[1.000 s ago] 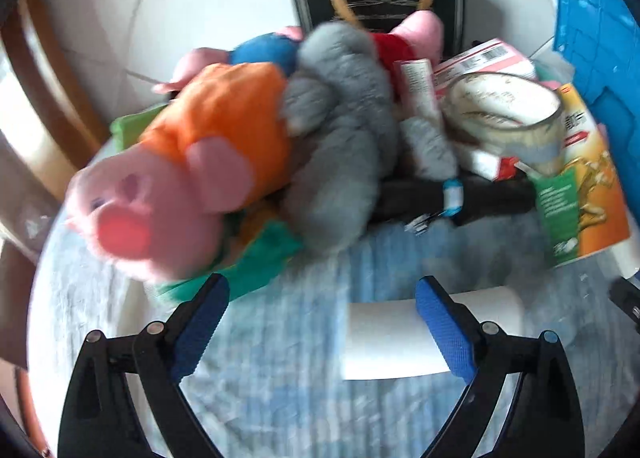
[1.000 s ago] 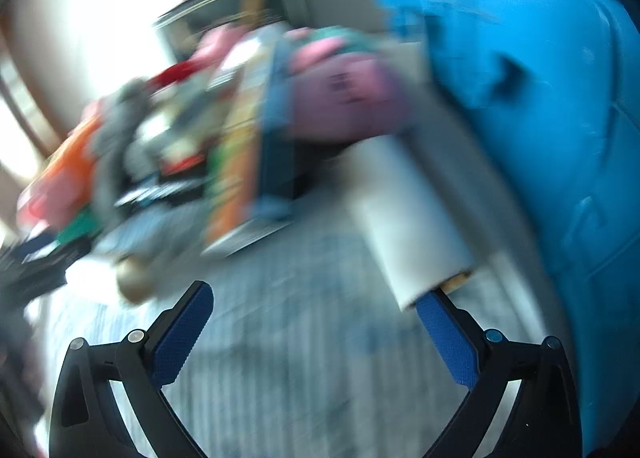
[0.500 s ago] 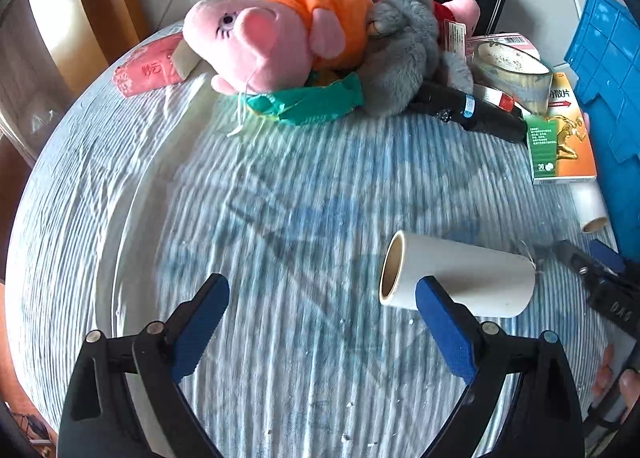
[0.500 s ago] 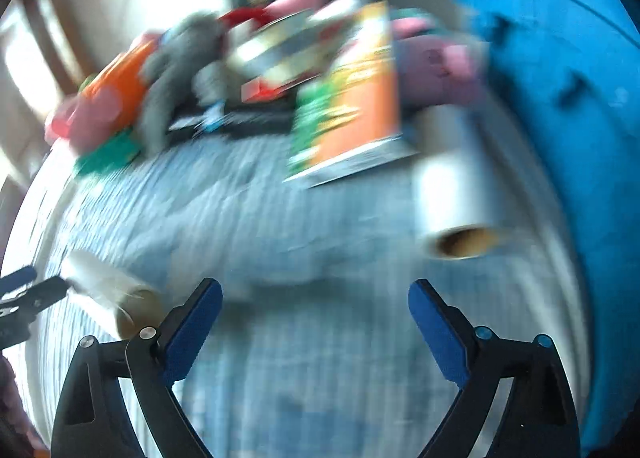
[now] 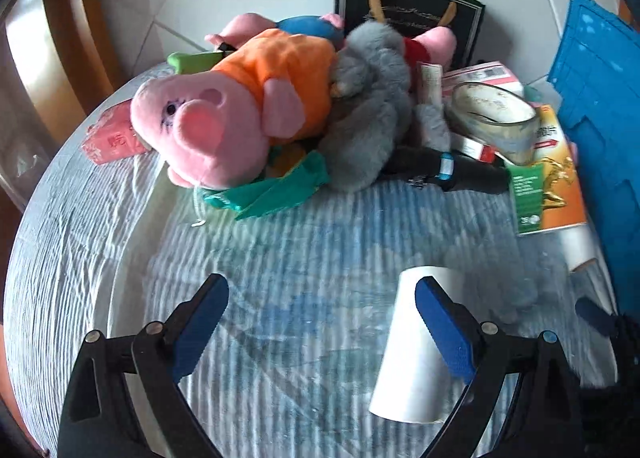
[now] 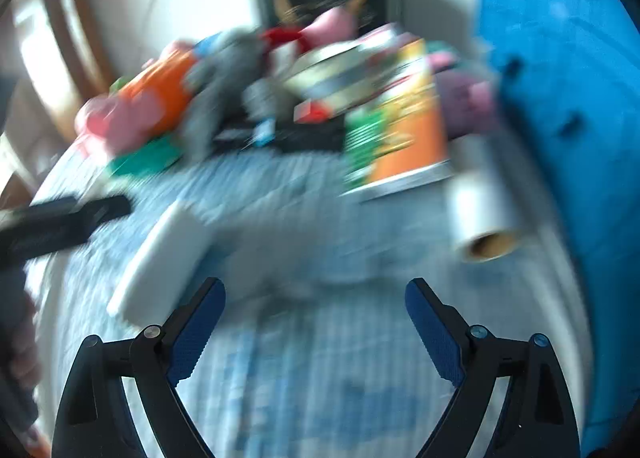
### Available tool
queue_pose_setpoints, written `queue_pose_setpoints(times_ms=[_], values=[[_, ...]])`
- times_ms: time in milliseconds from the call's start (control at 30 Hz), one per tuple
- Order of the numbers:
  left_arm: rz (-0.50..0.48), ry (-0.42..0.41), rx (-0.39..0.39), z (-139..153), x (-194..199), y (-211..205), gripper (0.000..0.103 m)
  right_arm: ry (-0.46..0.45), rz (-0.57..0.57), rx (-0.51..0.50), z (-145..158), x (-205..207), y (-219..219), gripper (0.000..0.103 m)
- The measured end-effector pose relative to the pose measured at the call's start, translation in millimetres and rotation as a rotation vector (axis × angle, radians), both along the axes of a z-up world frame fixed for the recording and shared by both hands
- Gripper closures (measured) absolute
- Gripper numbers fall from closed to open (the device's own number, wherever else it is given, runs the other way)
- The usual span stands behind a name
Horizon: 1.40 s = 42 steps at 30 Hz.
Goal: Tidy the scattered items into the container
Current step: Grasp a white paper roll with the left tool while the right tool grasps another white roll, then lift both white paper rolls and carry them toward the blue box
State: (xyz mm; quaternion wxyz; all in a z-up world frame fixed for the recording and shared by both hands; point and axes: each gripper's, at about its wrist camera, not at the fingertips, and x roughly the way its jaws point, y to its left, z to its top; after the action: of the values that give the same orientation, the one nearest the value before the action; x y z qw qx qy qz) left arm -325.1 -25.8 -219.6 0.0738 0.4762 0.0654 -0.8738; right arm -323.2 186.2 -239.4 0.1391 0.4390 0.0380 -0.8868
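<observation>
tidy-up barely begun, pile waits beside blue container

we hold the left hand-held gripper (image 5: 322,322) open and empty over the striped desk (image 5: 80,258), a white roll (image 5: 416,342) lying just under its right finger. our right hand-held gripper (image 6: 316,322) is open too, gripping nothing. the pink pig plush (image 5: 216,126), grey plush (image 5: 372,114), tape roll (image 5: 496,122) and orange box (image 5: 552,186) sit heaped at the far edge, next to the blue container (image 5: 600,118). we judge nearly everything is left to move; the container's inside is hidden.
</observation>
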Motion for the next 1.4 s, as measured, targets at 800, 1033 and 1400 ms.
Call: queue_pose_setpoints(times_ms=[800,1033,1400], values=[[-0.107,-0.149,-0.017,-43,-17,78,0.054,-0.115,-0.08,0.045,-18,0,68,0.031],[-0.077,-0.095,-0.063,-37,-6,93,0.057,-0.117,-0.038,0.072,-26,-9,57,0.058],[-0.023,0.062,-0.092,35,44,103,0.057,0.034,0.055,0.037,47,42,42,0.058]])
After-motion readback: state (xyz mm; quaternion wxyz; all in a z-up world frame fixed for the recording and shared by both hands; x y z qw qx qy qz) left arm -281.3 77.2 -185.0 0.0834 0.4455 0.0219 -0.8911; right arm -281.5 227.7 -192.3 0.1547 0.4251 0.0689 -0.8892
